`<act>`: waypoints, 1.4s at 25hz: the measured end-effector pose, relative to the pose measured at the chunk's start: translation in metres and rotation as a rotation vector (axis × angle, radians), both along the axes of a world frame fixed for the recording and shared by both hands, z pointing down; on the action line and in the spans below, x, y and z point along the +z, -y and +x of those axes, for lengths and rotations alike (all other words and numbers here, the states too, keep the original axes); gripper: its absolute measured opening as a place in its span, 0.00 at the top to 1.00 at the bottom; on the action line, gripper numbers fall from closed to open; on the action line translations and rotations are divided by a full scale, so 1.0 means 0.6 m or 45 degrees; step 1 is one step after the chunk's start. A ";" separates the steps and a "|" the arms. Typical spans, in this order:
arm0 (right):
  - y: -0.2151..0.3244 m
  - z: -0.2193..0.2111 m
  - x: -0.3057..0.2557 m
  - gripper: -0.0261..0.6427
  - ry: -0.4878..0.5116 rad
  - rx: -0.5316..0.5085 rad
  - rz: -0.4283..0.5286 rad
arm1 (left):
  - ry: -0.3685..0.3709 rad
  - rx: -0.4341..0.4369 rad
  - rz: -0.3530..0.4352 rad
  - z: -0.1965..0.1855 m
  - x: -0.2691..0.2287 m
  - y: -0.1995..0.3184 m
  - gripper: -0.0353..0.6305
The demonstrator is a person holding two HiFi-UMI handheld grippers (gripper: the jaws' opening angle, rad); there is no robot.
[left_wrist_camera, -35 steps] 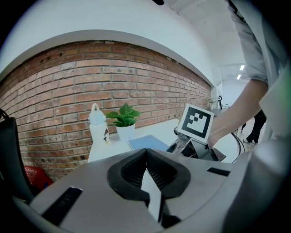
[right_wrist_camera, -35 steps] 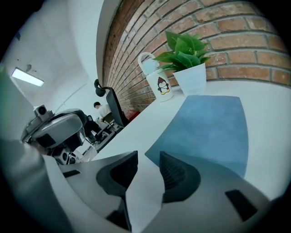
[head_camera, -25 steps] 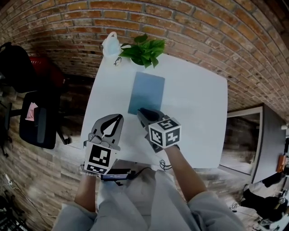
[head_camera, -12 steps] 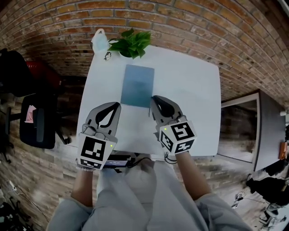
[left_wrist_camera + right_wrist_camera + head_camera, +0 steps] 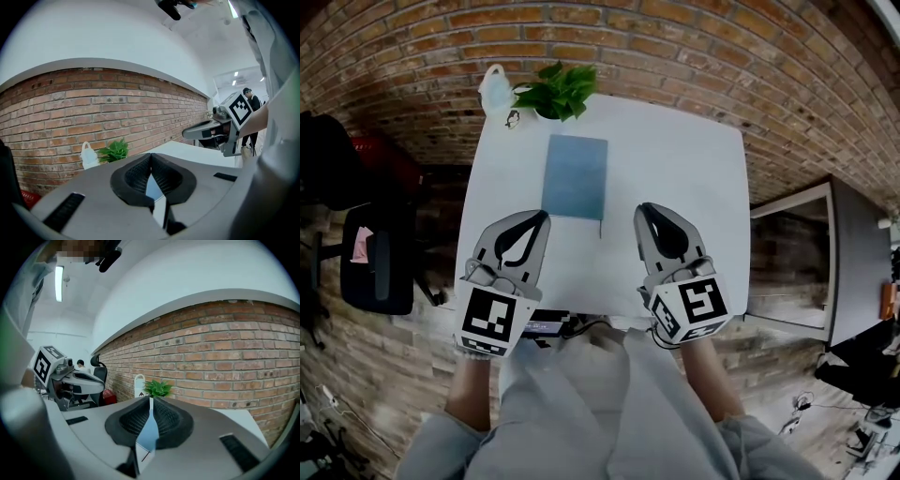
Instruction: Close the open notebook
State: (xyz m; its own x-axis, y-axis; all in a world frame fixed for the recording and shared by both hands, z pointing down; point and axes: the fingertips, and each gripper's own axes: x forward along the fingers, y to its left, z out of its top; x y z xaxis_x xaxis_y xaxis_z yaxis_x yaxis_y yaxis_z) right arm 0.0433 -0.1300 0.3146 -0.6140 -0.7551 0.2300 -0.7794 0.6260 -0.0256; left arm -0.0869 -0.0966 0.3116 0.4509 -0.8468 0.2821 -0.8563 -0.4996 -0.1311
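- The notebook [image 5: 575, 176] lies shut, blue cover up, flat on the far left part of the table [image 5: 694, 187], as it did a second ago.
- The right gripper [image 5: 644, 209], which was over the notebook's near right corner a second ago, has drawn back toward the person and off to the right. It is now apart from the book, jaws together with nothing between them.
- The left gripper [image 5: 544, 216] has shifted only a little. It hangs just short of the notebook's near left corner, jaws pressed together and empty.
- With the cover down and both grippers clear, the closing looks done; what remains seems to be no more than a retreat.
- A thin dark line lies just off the notebook's near right corner; what it is cannot be told.
- The plant [image 5: 558, 87] and a white bag [image 5: 494, 86] stand close behind the notebook at the far edge, under the brick wall [image 5: 675, 47], so there is little room beyond the book.
- The table's left edge runs near the notebook's left side, with a chair [image 5: 370, 267] on the floor past it.
- The right half of the table is bare, and so is the near strip between the grippers, so there is free room for moving there.
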 end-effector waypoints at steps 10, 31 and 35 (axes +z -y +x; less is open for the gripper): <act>-0.030 0.034 -0.025 0.88 0.016 0.053 0.025 | -0.005 0.010 0.032 0.008 -0.027 -0.016 0.92; -0.043 0.027 -0.016 0.89 -0.027 0.029 0.015 | 0.006 0.044 0.042 0.027 -0.034 -0.026 0.92; -0.042 0.028 -0.011 0.89 -0.044 0.025 0.008 | 0.004 0.053 0.045 0.029 -0.035 -0.024 0.92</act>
State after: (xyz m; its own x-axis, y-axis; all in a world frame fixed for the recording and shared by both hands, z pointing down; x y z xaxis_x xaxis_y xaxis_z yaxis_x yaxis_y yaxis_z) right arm 0.0601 -0.1049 0.3081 -0.5906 -0.7686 0.2460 -0.7921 0.6104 0.0052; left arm -0.0693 -0.0820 0.2906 0.4847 -0.8370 0.2538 -0.8346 -0.5295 -0.1523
